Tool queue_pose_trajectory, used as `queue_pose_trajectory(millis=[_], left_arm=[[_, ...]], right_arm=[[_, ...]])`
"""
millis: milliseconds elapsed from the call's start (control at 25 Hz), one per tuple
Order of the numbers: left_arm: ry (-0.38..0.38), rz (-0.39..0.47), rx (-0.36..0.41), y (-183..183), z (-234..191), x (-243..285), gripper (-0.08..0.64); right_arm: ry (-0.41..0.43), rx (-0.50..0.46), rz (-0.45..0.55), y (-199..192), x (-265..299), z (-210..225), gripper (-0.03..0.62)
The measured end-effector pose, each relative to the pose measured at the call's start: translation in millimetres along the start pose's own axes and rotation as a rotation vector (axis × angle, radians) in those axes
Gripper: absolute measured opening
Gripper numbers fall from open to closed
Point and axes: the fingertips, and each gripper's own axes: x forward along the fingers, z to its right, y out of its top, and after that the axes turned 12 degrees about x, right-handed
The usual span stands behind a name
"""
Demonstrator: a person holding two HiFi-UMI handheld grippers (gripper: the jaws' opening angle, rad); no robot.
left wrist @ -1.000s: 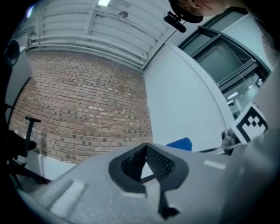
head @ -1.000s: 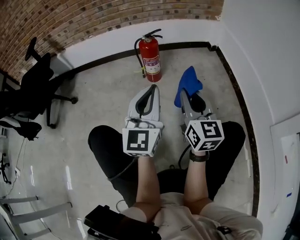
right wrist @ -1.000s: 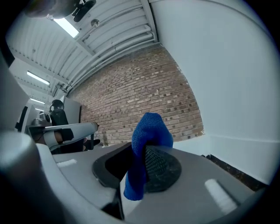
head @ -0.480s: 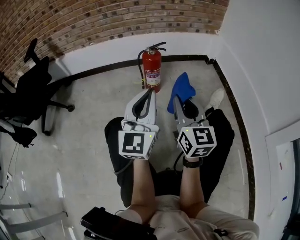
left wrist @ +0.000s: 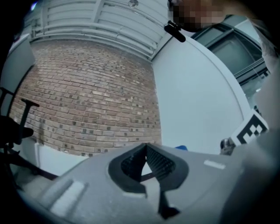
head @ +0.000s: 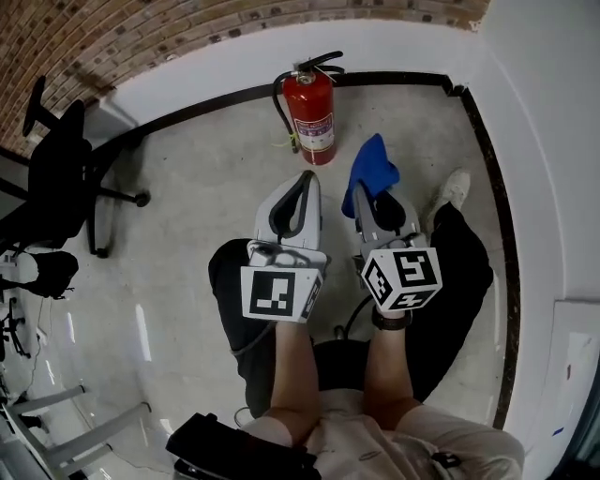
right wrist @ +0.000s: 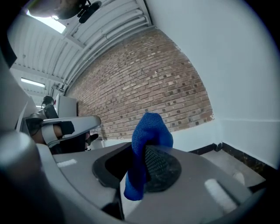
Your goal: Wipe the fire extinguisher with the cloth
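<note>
A red fire extinguisher point(head: 314, 114) with a black hose and handle stands upright on the floor against the white wall, ahead of both grippers. My right gripper point(head: 361, 187) is shut on a blue cloth point(head: 372, 172), which sticks up from its tips; in the right gripper view the blue cloth point(right wrist: 144, 148) is pinched between the jaws. My left gripper point(head: 307, 176) is shut with nothing in it and points toward the extinguisher's base, a short way from it. In the left gripper view the left gripper point(left wrist: 146, 151) has its tips closed together, pointing at brick wall.
A black office chair point(head: 66, 178) stands at the left by the brick wall point(head: 187, 28). White walls meet in a corner at the upper right with a dark skirting strip point(head: 487, 178). The person's legs and a shoe point(head: 453, 189) lie under the grippers.
The view has shifted and both grippers with the cloth stay close before the extinguisher. The cloth remains held in the right gripper. The left gripper stays shut.
</note>
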Motion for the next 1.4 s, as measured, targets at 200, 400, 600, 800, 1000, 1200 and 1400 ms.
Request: queue_pose_trajectory(millis=[200,400,600,800,1000,1200,1400], left_arm=[[0.068,0.025,0.039,7,-29,27,0.003],[0.125,0.088,0.08,26,-63,61,0.003],[0.163,0.113,0.138,41,-71,89,0.003],[0.231,0.089,0.199,38,-90,93,0.003],[0.287,0.06,0.226,19,-108,88,0.003],[0.318,-0.011,0.192,-18,-127,84,0.003],[0.298,-0.026,0.106,-45,-138,107,0.003]], right_arm=[[0.079,-0.033,0.021,28,45,-4,0.067],[0.173,-0.14,0.07,81,82,-24,0.067],[0.186,-0.185,0.103,124,108,-3,0.067],[0.245,-0.167,0.094,132,138,0,0.067],[0.292,-0.129,0.046,108,161,-12,0.067],[0.327,-0.123,-0.061,57,183,-23,0.067],[0.286,-0.132,-0.092,41,203,-2,0.069]])
